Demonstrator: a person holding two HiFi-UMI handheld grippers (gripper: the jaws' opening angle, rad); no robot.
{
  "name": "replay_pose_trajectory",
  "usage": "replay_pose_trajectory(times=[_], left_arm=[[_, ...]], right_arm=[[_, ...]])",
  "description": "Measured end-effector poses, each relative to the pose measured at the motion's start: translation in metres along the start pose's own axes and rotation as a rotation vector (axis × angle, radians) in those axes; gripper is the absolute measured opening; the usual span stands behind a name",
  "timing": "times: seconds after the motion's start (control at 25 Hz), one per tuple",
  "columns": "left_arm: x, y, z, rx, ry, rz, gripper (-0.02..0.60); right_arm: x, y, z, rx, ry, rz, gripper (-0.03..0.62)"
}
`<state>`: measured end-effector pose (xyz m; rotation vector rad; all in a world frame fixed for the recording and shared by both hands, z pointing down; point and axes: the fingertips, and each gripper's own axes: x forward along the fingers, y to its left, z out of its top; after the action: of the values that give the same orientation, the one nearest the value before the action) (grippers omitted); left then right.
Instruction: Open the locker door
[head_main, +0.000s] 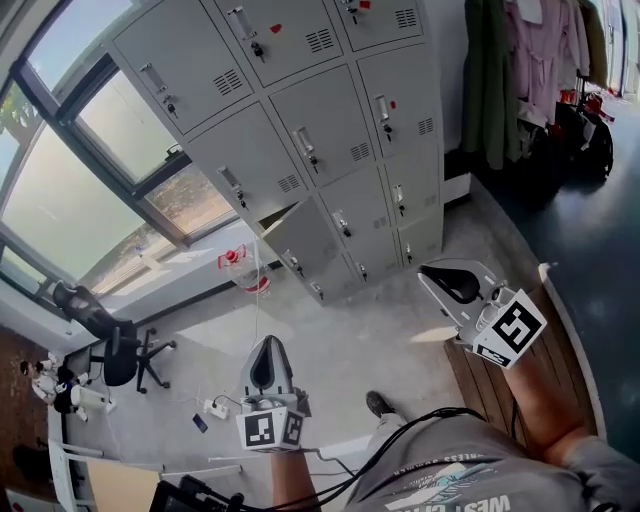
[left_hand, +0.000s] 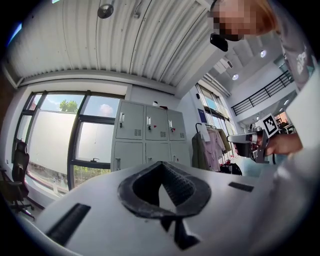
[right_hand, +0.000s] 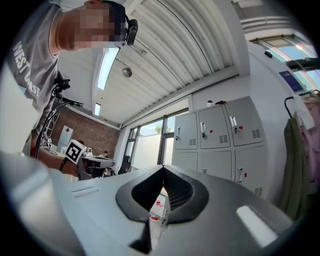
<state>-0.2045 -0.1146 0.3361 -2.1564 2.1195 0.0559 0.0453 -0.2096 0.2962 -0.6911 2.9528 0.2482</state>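
Lowest in the head view, just left of centre, the left gripper points up the frame toward the lockers. These fill the upper middle of the picture, well apart from both tools. The right gripper sits at the right of the frame, somewhat higher up, aimed the same way.

Every door carries a small upright handle with a lock below it. One door in the lower left of the bank looks slightly out of line with its neighbours, though I cannot tell whether it is ajar. Which door is meant cannot be told either.

The step in hand appears to be the approach. To do it well, one tool should probably pick a single handle and come at it square. Its jaws need to be parted before they arrive, so the pads can close behind the handle's free edge. The pull should then follow the door's swing rather than run straight back, with the other tool kept out of the door's path.

In the left gripper view the pads meet at the tip, fully closed with nothing between them. In the right gripper view the tips also touch. Only a thin slit shows lower down, with the floor seen through it, and nothing is held.
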Motion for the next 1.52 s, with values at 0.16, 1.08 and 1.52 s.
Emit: replay_pose_trajectory(times=[0.16,1.08,1.52], left_arm=[[-0.035,-0.033,0.014,0.003,-0.006,-0.007,0.006],[-0.249,-0.090,0.075,0.001,-0.052,-0.089,0.006],[-0.397,-0.116,0.098,-0.012,-0.091,-0.117,0.006]], right_arm=[[-0.040,0.021,0.012,0.004,-0.007,0.021,-0.005],[-0.163,0.188,0.073,-0.008,-0.027,-0.010,-0.005],[-0.257,0.318,0.108,-0.022,-0.012,-0.031,-0.005]])
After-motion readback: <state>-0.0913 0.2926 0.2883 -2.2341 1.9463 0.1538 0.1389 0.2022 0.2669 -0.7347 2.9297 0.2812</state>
